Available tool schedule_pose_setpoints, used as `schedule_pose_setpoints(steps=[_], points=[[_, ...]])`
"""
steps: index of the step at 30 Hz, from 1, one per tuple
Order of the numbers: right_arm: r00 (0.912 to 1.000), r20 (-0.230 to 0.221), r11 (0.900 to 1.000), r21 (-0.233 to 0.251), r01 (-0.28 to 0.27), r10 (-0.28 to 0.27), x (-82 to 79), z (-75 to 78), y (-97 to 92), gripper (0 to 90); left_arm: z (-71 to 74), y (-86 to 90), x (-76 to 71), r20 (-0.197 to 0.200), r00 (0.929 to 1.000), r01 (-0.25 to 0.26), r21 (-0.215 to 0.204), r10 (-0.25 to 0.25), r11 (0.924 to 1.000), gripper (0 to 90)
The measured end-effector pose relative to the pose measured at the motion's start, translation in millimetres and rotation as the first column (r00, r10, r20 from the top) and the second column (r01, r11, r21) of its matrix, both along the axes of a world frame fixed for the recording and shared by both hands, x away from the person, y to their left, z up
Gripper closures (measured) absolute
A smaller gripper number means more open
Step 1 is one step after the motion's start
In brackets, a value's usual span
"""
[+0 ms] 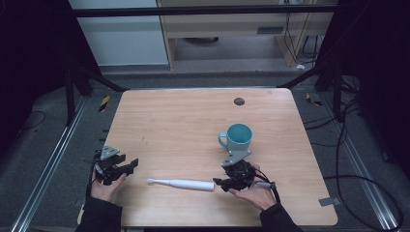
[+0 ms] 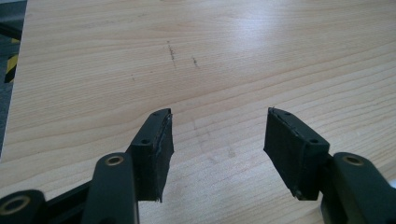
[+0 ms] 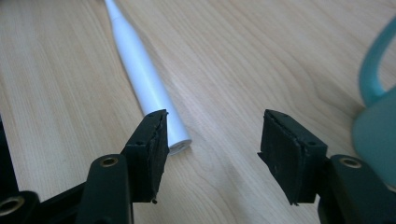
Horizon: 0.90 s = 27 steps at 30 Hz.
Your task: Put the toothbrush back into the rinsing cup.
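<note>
A white electric toothbrush handle [image 1: 181, 183] lies flat near the table's front edge, its thin end pointing left. In the right gripper view the toothbrush handle [image 3: 142, 77] runs up and away, its thick end beside the left pad [image 3: 152, 149]. My right gripper [image 1: 220, 182] sits just right of that thick end, open and empty. A teal mug [image 1: 238, 136] stands upright behind it, and the mug [image 3: 378, 126] fills the right edge of the right gripper view. My left gripper [image 1: 131, 165] rests at the front left, open over bare wood [image 2: 217, 135].
The wooden table [image 1: 193, 121] has a small dark round spot [image 1: 239, 101] near its far edge. Metal frame bars and cables surround the table on the floor. A strip of grey tape [image 1: 328, 201] sits at the front right corner.
</note>
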State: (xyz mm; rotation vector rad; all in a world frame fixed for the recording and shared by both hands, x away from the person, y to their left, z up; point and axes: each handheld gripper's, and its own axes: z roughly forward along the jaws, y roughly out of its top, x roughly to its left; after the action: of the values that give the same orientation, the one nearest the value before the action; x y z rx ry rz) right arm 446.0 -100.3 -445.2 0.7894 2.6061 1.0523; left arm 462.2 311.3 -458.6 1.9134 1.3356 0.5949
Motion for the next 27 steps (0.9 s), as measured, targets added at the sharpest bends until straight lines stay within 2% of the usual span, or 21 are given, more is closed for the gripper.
schedule_pose_setpoints(steps=[8, 14, 19, 23, 27], points=[[0.9986, -0.022, 0.9987, -0.016, -0.048, 0.047, 0.3, -7.1, 15.7, 44.3, 0.3, 0.4, -0.1, -0.002, 1.0000, 0.001, -0.001, -0.001, 1.0000, 41.8], [0.9933, -0.067, 0.9945, -0.039, -0.097, 0.095, 1.6, -17.0, 29.2, 45.7, -0.7, 0.1, -0.1, -0.007, 0.9999, 0.008, 0.000, -0.008, 1.0000, 42.1], [0.9899, -0.091, 0.9917, -0.060, -0.114, 0.108, 4.4, -23.3, 34.6, 47.1, -0.5, -0.2, 0.4, -0.006, 0.9999, 0.011, 0.002, -0.011, 0.9999, 42.3], [0.9864, -0.116, 0.9895, -0.072, -0.125, 0.116, 6.6, -33.0, 36.3, 51.8, -0.6, -1.1, 0.5, -0.009, 0.9998, 0.016, 0.009, -0.016, 0.9998, 42.4], [0.9861, -0.115, 0.9884, -0.080, -0.129, 0.120, 7.6, -36.7, 36.9, 55.1, -0.7, -0.4, 0.8, -0.008, 0.9998, 0.016, 0.007, -0.016, 0.9999, 42.5]])
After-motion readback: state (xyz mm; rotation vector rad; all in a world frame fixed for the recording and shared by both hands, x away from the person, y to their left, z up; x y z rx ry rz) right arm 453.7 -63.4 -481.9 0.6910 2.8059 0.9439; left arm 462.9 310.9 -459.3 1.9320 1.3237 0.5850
